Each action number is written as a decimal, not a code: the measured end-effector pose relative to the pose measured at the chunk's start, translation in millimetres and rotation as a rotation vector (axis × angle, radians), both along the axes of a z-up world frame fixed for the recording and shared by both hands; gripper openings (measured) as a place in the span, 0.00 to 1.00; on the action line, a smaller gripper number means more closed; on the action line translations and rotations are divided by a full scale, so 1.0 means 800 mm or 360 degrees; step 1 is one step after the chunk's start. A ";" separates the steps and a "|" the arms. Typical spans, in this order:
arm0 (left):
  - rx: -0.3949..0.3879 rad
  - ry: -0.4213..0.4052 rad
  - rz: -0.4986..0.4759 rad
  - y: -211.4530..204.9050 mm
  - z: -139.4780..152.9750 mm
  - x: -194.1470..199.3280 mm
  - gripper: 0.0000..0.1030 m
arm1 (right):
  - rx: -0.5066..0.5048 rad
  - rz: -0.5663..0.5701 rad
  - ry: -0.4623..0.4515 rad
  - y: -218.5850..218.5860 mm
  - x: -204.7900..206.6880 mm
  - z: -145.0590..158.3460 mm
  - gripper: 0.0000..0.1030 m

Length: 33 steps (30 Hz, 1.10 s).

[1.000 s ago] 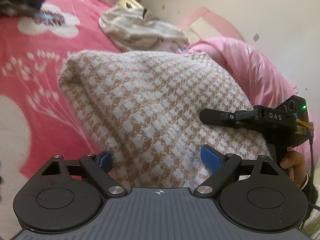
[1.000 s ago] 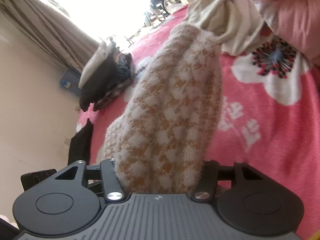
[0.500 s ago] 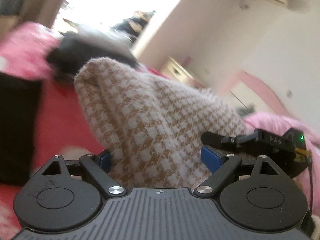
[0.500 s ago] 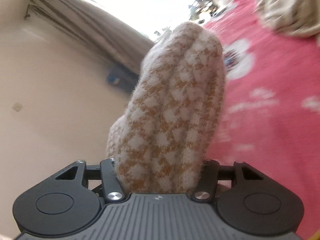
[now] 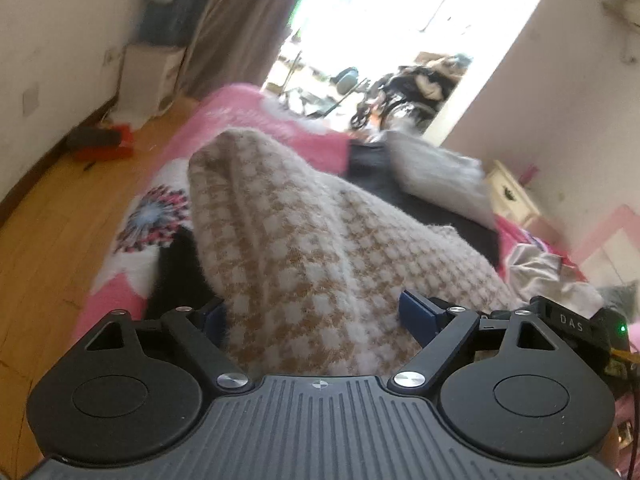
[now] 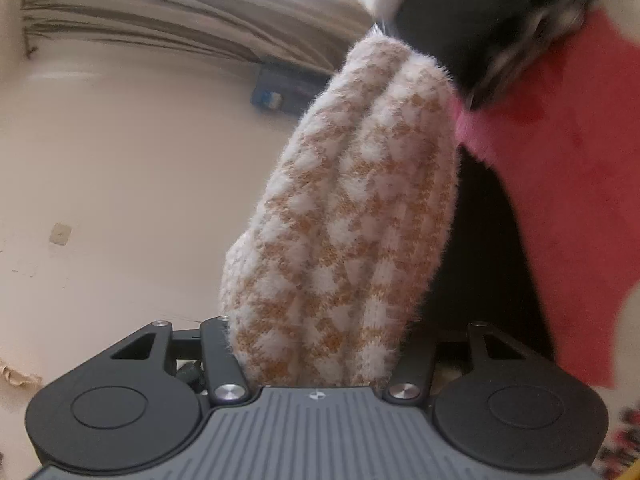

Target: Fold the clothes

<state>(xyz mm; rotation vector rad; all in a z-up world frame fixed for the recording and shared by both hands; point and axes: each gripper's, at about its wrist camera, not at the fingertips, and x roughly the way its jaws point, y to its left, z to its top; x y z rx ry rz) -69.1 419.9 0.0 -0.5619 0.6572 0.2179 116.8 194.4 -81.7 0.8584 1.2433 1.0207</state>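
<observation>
A folded tan-and-white houndstooth sweater (image 5: 304, 240) hangs between both grippers above the pink bed. In the left wrist view my left gripper (image 5: 316, 312) has its blue pads (image 5: 416, 314) against the bundle's sides, and its jaws are closing on the wide fold. The other gripper's black body (image 5: 568, 320) shows at the right edge of that view. In the right wrist view my right gripper (image 6: 320, 344) is shut on the sweater (image 6: 352, 220). The fuzzy fabric fills the gap and hides the pads.
The pink floral bed cover (image 5: 256, 120) lies below, with a black garment (image 5: 172, 272) and a grey and dark clothes pile (image 5: 432, 168) on it. Wooden floor (image 5: 60, 220) with a red box (image 5: 104, 148) is left. A wall (image 6: 120, 160) and a curtain (image 6: 180, 12) are close.
Both grippers have swung sideways with the sweater still held. The view went from the headboard and loose clothes to the window, curtain and floor side of the bed.
</observation>
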 end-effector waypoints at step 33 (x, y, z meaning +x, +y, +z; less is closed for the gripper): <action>0.0746 0.0093 -0.0357 -0.024 -0.063 -0.042 0.81 | -0.0120 -0.0013 -0.1095 -0.022 -0.083 0.026 0.37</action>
